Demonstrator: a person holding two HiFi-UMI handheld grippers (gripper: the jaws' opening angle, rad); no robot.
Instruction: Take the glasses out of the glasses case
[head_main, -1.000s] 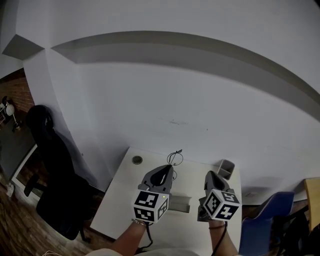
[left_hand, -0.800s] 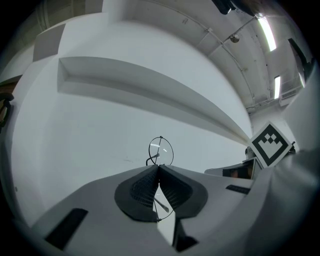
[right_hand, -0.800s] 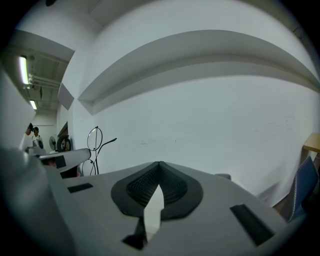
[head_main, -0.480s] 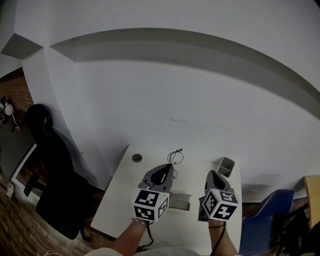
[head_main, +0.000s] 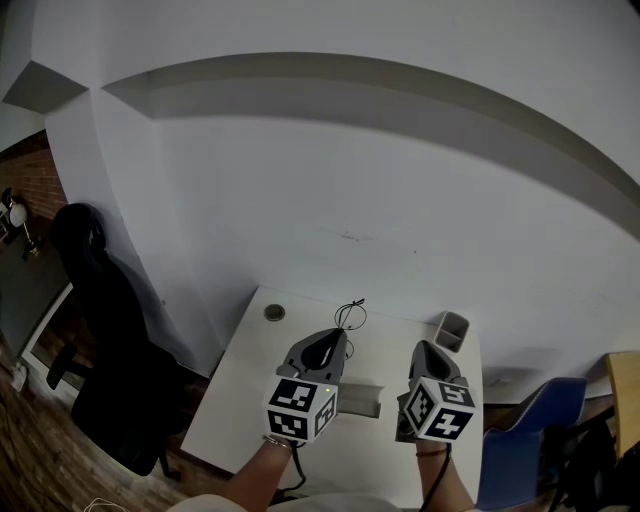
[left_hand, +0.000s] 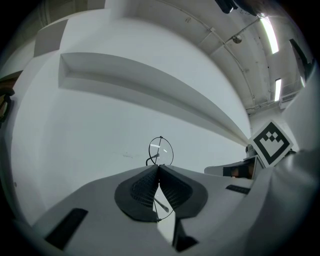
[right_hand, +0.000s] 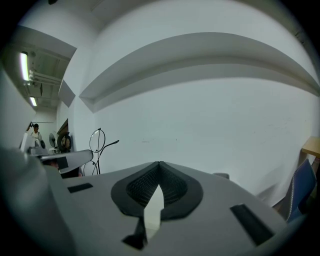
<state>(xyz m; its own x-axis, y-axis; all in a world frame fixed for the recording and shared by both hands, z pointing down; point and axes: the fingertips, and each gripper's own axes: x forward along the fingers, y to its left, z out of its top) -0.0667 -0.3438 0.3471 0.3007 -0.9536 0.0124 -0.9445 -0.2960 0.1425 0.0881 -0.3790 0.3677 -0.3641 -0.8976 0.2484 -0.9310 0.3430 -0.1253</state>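
The thin wire-framed glasses stick up from the tip of my left gripper, above the white table. In the left gripper view the jaws of my left gripper are shut on the wire frame, with one round lens above the tip. The grey glasses case lies on the table between the two grippers, partly hidden by them. My right gripper hovers to the right of the case. In the right gripper view the right gripper is shut with nothing held, and the glasses show to its left.
A small grey cup stands at the table's far right corner. A round disc sits near the far left corner. A black office chair is left of the table, a blue chair right of it. A white wall rises behind.
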